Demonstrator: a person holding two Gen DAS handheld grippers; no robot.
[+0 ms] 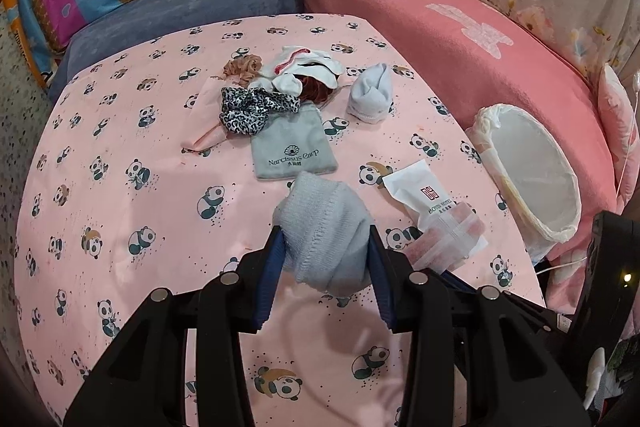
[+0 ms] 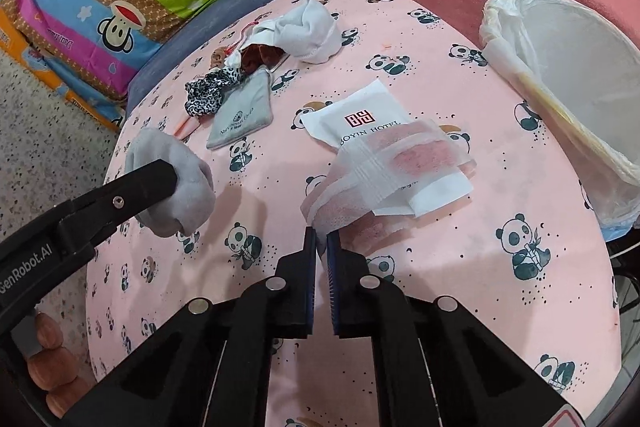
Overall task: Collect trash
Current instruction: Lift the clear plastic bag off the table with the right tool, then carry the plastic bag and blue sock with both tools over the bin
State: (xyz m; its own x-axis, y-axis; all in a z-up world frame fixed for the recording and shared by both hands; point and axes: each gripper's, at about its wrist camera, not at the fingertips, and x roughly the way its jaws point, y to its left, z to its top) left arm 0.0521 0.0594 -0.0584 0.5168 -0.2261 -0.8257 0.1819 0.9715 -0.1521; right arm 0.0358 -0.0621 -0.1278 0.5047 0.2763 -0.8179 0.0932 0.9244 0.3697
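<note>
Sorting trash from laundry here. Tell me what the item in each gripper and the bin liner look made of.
Grey sock in the left gripper: knitted fabric, matte, with a ribbed stitched cuff.
White wrapper pinched by the right gripper: thin, semi-translucent, probably non-woven or paper; pink shows through.
Bin liner: thin plastic film, slightly glossy, crinkled and bunched over the rim.
</note>
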